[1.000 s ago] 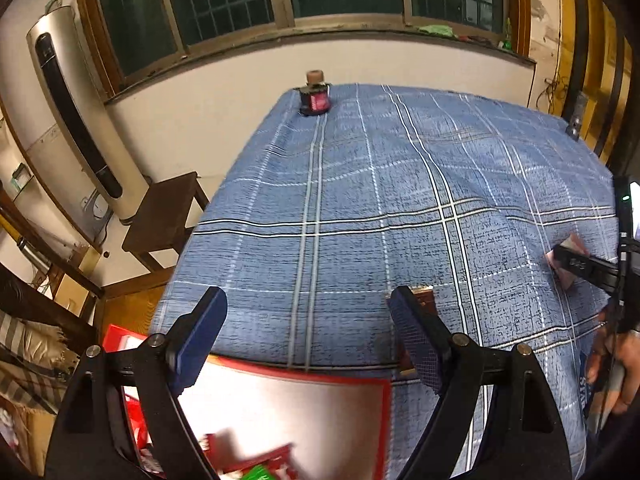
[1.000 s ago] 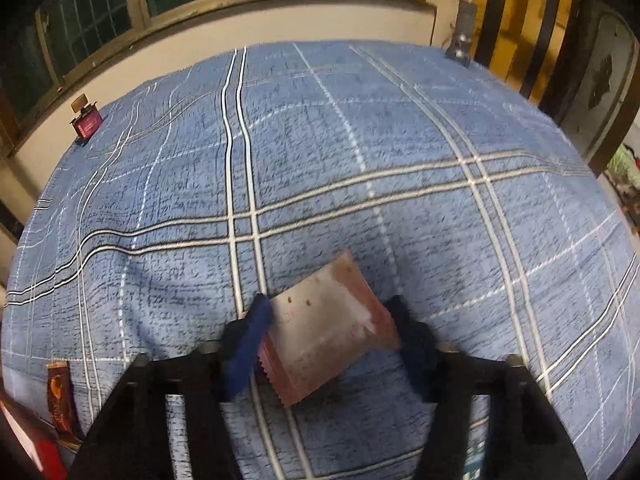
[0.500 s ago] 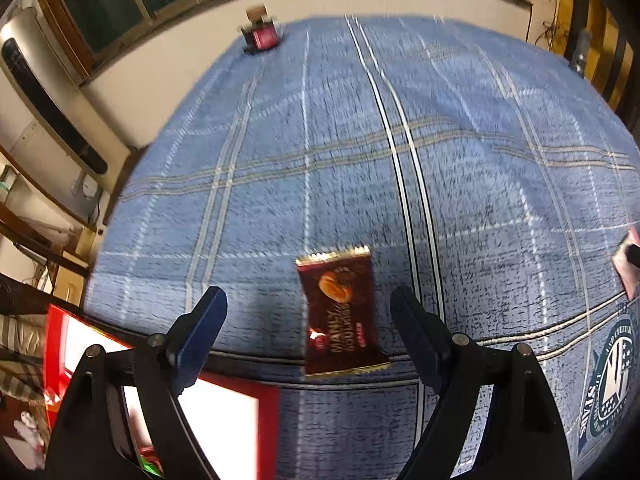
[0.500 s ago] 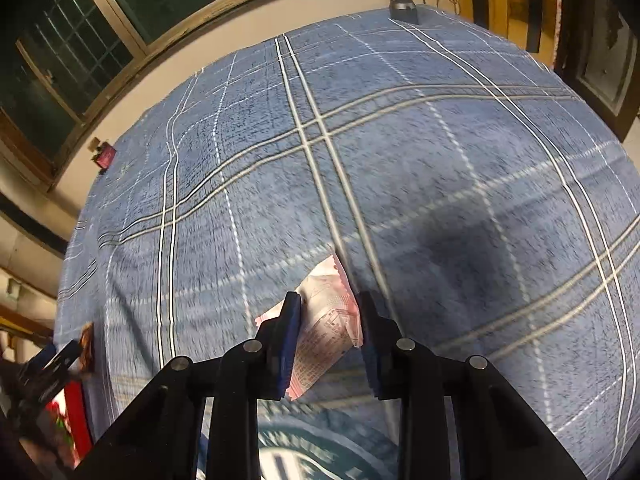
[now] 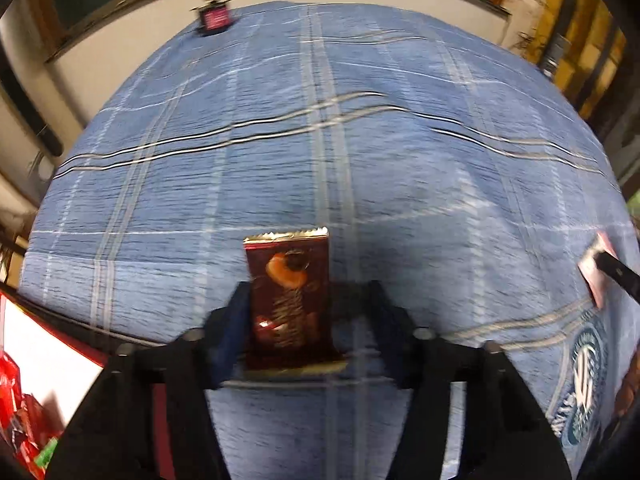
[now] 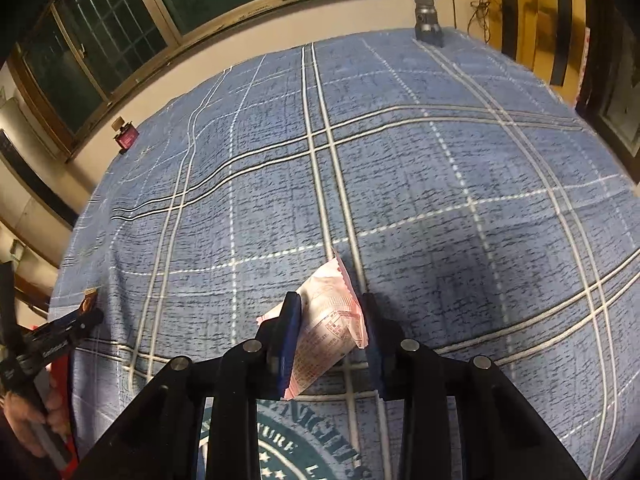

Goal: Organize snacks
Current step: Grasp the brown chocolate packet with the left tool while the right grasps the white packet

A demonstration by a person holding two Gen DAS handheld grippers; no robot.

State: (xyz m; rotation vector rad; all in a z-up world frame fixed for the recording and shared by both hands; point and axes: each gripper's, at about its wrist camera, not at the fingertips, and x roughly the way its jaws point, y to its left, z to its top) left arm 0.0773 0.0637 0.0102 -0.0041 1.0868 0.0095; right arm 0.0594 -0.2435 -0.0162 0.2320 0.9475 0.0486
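A dark red cookie packet (image 5: 290, 300) lies flat on the blue plaid tablecloth (image 5: 360, 160). My left gripper (image 5: 308, 320) straddles it; the left finger touches the packet, the right finger stands a little off it. My right gripper (image 6: 328, 316) is shut on a pink and white snack packet (image 6: 330, 320) and holds it tilted just above the cloth. That packet also shows at the right edge of the left wrist view (image 5: 596, 268). The left gripper shows at the left of the right wrist view (image 6: 60, 332).
A red-rimmed white tray (image 5: 44, 356) with red and green snacks sits at the near left table edge. A small pink-labelled bottle (image 5: 216, 18) stands at the far left corner, a grey cylinder (image 6: 426, 20) at the far right corner.
My left gripper moved from the tray out over the cloth and its jaws narrowed around the cookie packet. My right gripper closed on the pink packet and lifted it.
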